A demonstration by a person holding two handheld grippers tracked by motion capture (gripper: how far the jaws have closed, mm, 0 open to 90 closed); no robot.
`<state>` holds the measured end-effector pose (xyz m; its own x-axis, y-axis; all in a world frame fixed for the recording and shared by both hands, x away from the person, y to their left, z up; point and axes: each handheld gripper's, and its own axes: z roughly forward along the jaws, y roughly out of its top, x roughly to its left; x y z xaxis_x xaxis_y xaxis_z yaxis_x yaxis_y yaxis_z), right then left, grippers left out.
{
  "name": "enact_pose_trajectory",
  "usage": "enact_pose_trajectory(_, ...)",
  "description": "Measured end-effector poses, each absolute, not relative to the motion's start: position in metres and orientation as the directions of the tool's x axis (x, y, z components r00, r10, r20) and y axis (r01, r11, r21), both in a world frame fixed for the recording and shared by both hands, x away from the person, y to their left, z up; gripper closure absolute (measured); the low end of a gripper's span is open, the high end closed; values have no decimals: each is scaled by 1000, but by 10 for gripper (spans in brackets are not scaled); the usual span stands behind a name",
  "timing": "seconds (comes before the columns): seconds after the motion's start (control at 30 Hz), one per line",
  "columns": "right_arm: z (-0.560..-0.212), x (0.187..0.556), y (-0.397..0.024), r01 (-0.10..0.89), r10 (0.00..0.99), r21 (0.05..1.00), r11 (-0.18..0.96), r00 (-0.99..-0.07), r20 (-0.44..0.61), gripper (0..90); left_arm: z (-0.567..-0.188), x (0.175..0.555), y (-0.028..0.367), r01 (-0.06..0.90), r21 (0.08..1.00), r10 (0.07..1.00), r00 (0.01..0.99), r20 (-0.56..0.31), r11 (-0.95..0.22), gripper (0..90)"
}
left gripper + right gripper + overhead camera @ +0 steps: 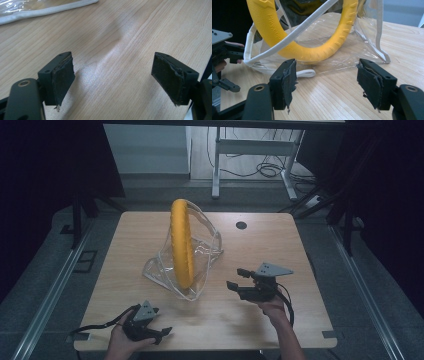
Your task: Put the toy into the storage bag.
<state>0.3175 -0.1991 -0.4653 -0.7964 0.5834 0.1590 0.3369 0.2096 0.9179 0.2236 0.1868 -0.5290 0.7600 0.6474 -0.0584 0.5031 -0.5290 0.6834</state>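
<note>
Right gripper view: approach to the clear bag (332, 60) holding the yellow ring (287, 42).
Both grippers, right (327, 82) and left (112, 80), gape empty; next, probably pinching the white strap (305, 73) ahead.

Yellow ring (182, 242) stands upright inside clear bag (204, 251), mid-table.

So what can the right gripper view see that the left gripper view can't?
Right gripper view only: the yellow ring standing on edge inside the clear bag, raised lettering on the ring, a white strap crossing it, and the left gripper off at the left edge.

Left gripper view only: a wide stretch of bare table with soft shadows, and just a strip of the bag's white edging at the top.

Both: the wooden table, and each camera's own two black jaws standing apart with nothing between them.
</note>
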Motion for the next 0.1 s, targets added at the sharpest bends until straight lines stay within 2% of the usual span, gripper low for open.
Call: enact_pose_trajectory(0.1, -467, 316, -197, 337, 583, 913, 229, -799, 148, 324, -528, 223, 187, 501, 686, 648, 760, -56, -528, 183)
